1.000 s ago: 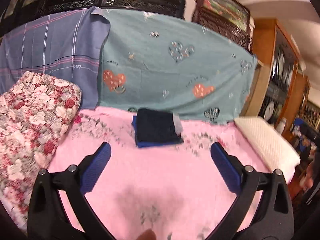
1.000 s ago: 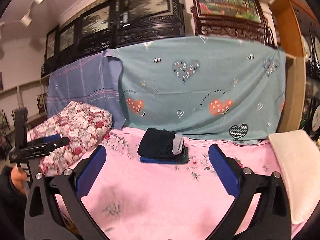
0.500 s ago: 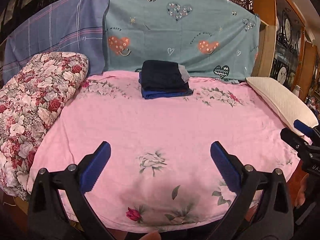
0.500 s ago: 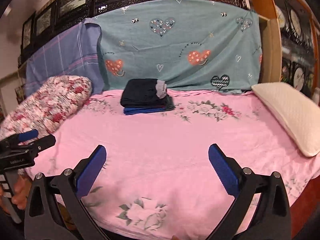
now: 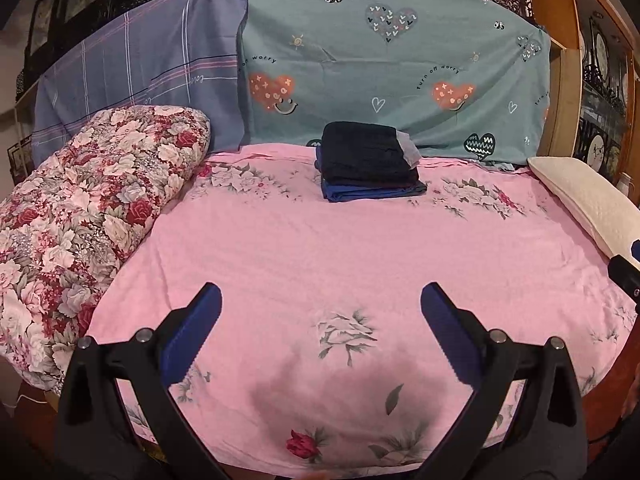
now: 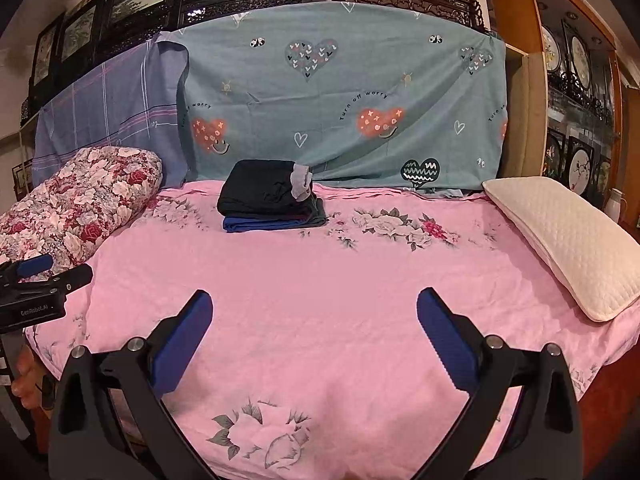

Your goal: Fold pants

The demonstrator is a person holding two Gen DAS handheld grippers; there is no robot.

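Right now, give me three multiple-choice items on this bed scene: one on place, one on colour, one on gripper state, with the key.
1. Where does the stack of folded pants lie?
A. At the far side of the pink sheet, near the teal cloth
B. On the cream pillow
C. Between the left gripper's fingers

2. What colour is the bottom garment in the stack?
A. Red
B. Blue
C. White

3. How do the left gripper and the right gripper stand?
A. Both shut on cloth
B. One open, one shut
C. Both open, holding nothing

Key: 1 A, since the stack sits just before the hanging teal cloth, far from both grippers. 2 B, since a blue layer shows under the dark ones. 3 C, since each pair of blue pads is spread wide with only sheet showing between.
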